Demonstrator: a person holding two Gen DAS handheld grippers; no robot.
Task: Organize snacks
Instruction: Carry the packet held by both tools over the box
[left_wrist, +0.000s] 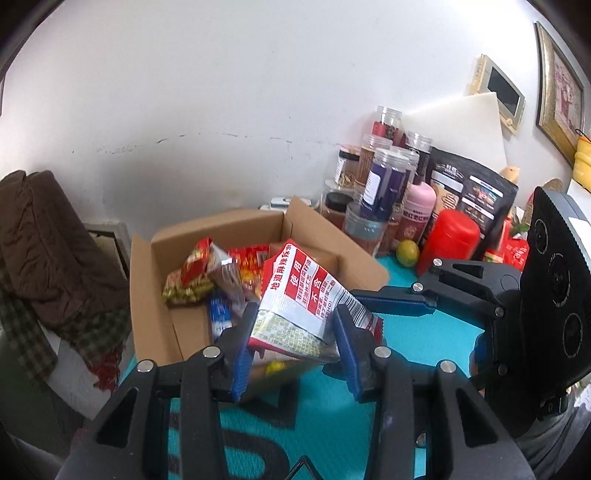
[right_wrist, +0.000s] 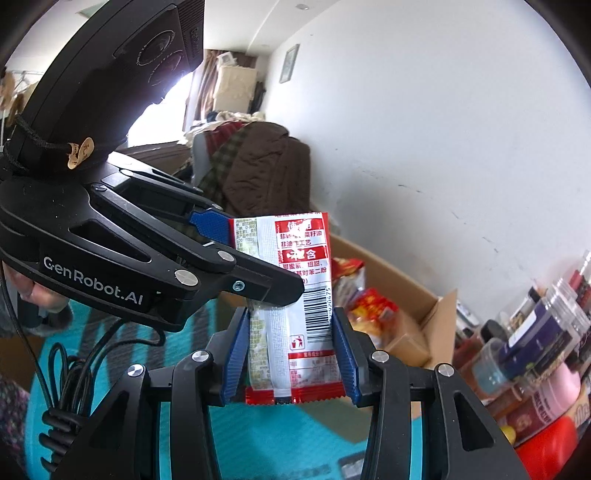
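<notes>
Snack packet (left_wrist: 306, 295), red and white with a barcode, hangs in the air between the two claws. The left claw (left_wrist: 295, 314) is clenched on it. In the right wrist view one left finger is in front of the packet and one is behind, pinching it flat. The right claw (right_wrist: 290, 317) has the packet between its two blue pads (right_wrist: 343, 354), and the packet's edges seem to touch both. I cannot tell if this claw is really squeezing or only sitting around it.

Just past the tips of the left claw sits the open cardboard box (left_wrist: 177, 325), with other snacks (left_wrist: 207, 273) piled inside. Under both claws is the teal mat (left_wrist: 424, 332). Off to the right of the left claw stand jars (left_wrist: 384, 177) and bottles.

I think the job now is to get the packet into the box. To do it well, only one claw should let go at a time, so the packet does not drop on the mat. The holding claw should move forward over the box, go low, and then open. The packet is thin and floppy, so a soft, slow move is best.
</notes>
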